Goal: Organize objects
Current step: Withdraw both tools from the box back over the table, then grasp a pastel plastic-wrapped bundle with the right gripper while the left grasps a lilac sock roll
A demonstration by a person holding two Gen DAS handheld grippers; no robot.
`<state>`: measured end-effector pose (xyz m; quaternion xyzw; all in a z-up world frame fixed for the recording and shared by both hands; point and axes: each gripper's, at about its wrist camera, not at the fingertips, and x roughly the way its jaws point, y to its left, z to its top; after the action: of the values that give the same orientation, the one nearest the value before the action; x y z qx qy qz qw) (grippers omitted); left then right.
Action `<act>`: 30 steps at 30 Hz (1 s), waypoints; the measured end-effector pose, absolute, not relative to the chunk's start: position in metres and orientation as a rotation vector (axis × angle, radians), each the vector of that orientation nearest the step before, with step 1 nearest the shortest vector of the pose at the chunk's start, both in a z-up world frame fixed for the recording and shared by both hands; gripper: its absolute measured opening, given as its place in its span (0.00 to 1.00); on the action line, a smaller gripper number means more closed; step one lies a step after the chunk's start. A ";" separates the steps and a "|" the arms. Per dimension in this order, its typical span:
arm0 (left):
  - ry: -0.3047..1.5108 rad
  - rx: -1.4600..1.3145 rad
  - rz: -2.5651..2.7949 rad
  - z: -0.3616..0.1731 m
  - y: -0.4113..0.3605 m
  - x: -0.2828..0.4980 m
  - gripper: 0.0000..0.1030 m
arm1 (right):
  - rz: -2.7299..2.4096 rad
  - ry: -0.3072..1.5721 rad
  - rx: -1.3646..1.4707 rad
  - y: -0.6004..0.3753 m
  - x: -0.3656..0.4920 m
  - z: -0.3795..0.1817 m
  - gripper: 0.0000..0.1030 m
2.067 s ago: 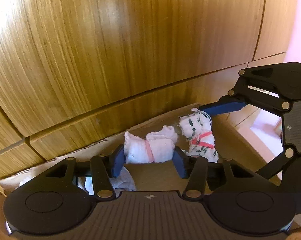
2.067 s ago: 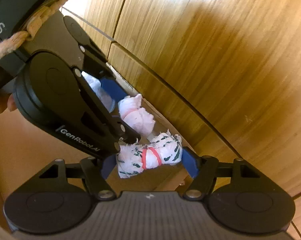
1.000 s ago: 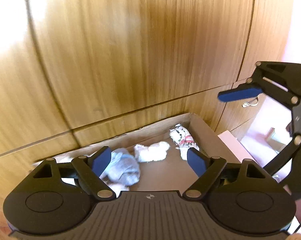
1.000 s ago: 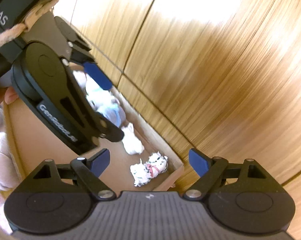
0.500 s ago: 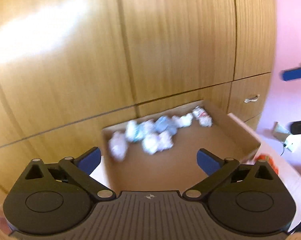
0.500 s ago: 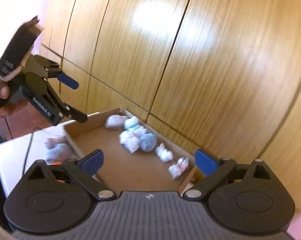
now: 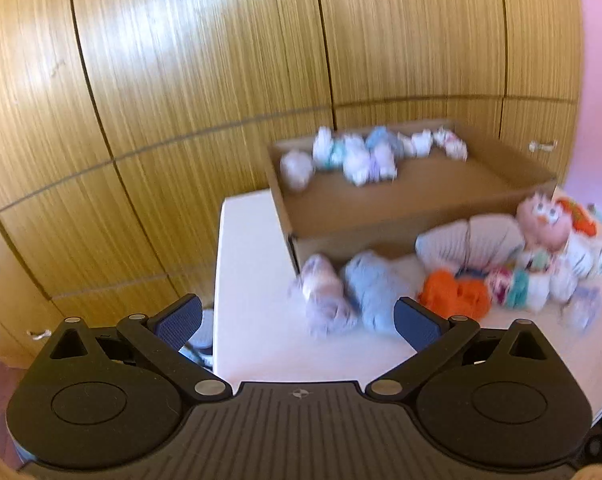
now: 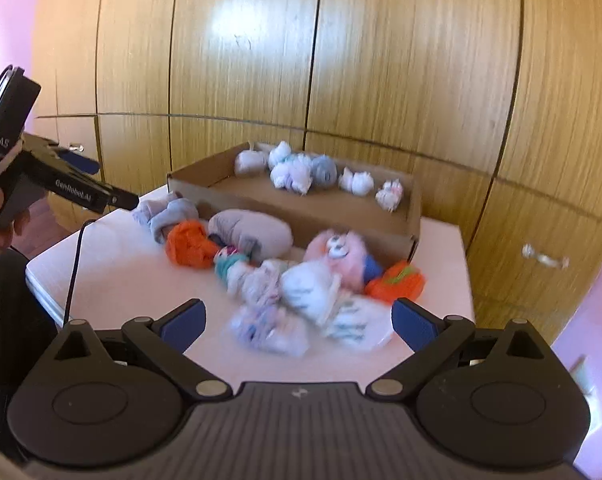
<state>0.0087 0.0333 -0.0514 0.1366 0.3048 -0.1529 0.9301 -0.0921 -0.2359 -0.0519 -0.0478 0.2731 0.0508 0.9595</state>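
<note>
both grippers have pulled back from the cardboard box [image 7: 405, 204] since two seconds ago, when each pinched a bundled cloth inside it. now the left gripper [image 7: 297, 320] and right gripper [image 8: 297, 318] stand wide and empty above the white counter [image 8: 125, 276]. those two bundles [image 8: 375, 186] lie in the box's back row; the loose pile [image 8: 285, 276] lies before it.

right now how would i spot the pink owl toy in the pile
Find the cardboard box on the white table; a pile of rolled socks lies in front of its near wall. The pink owl toy sits against that wall toward the box's right end, beside an orange bundle. It alone has big cartoon eyes.
</note>
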 end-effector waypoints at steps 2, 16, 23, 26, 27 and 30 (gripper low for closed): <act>0.631 0.282 -0.311 -0.055 0.037 0.009 0.99 | 0.089 0.551 -0.095 -0.229 -0.094 -0.054 0.96; 0.623 0.323 -0.342 -0.065 0.047 0.035 0.96 | 0.002 0.550 -0.036 -0.207 -0.079 -0.077 0.89; 0.643 0.316 -0.375 -0.071 0.047 0.046 0.87 | -0.027 0.566 0.002 -0.206 -0.076 -0.082 0.82; 0.636 0.303 -0.409 -0.074 0.047 0.049 0.84 | -0.040 0.573 0.005 -0.205 -0.073 -0.085 0.80; 0.632 0.304 -0.426 -0.075 0.047 0.049 0.83 | -0.042 0.576 0.007 -0.205 -0.072 -0.086 0.80; 0.618 0.312 -0.464 -0.077 0.045 0.050 0.82 | -0.047 0.579 0.008 -0.202 -0.070 -0.089 0.78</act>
<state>0.0504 0.0448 -0.0768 0.1517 0.2999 -0.2255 0.9144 -0.0697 -0.2018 -0.0889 0.0041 0.2856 -0.0231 0.9581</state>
